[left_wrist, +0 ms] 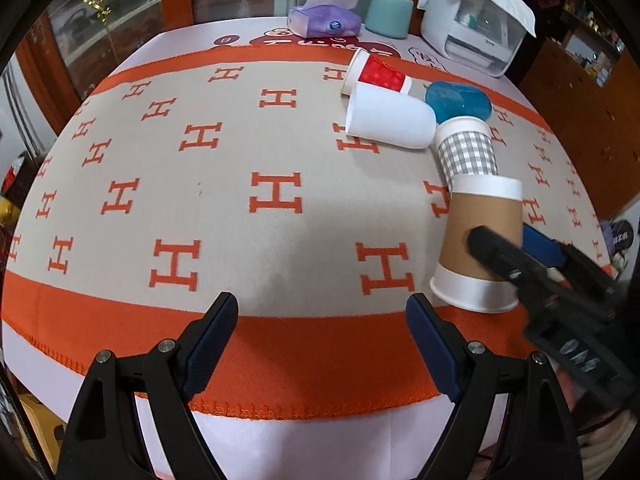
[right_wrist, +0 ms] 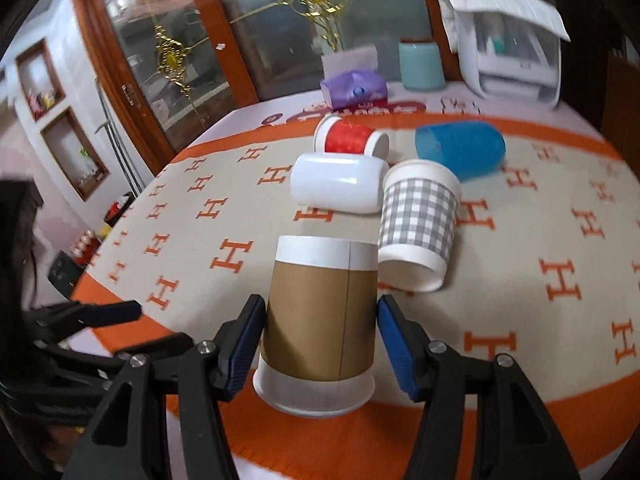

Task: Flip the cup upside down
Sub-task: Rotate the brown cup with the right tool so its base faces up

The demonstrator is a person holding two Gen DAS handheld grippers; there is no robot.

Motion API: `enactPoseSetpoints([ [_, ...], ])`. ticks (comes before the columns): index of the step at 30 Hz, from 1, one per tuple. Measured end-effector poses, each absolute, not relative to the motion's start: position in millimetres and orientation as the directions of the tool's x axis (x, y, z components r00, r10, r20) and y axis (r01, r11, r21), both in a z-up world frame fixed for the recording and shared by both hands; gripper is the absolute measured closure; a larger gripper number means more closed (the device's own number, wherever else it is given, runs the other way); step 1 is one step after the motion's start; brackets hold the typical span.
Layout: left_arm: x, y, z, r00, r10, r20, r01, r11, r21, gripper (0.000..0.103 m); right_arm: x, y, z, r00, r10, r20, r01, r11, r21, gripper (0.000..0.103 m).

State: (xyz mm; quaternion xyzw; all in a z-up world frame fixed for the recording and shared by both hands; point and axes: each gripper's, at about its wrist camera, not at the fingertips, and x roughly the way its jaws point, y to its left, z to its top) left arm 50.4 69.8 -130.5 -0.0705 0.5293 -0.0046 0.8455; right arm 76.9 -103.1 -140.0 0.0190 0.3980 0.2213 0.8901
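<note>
A brown paper cup [right_wrist: 320, 320] with white bands stands upside down, wide rim down, on the orange border of the cloth; it also shows in the left wrist view [left_wrist: 478, 240]. My right gripper [right_wrist: 320, 340] has its jaws on either side of the cup, against or very near its walls. In the left wrist view the right gripper [left_wrist: 516, 256] reaches it from the right. My left gripper [left_wrist: 322, 336] is open and empty above the near edge of the cloth.
A grey checked cup [right_wrist: 418, 224], a white cup [right_wrist: 336, 182], a red cup [right_wrist: 350, 140] and a blue cup [right_wrist: 460, 150] lie on their sides behind. A tissue pack [right_wrist: 354, 90], a teal canister [right_wrist: 420, 64] and a white appliance [right_wrist: 516, 60] stand at the back.
</note>
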Motion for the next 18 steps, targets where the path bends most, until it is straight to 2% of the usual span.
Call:
enactPoseSetpoints([
  [6,46.5,77.8,-132.2,0.460,-0.063,-0.885,-0.097,0.988,-0.120,0.018,45.4,-97.3,-142.2,0.630,0.395,-0.669,-0.445,0.889,0.105,0.045],
  [18,37.8,64.1,-137.7,0.478,-0.088,-0.874,-0.050,0.991,-0.127,0.018,15.6,-84.3,-158.0,0.649,0.331,-0.685,-0.471,0.882,-0.020,0.042],
])
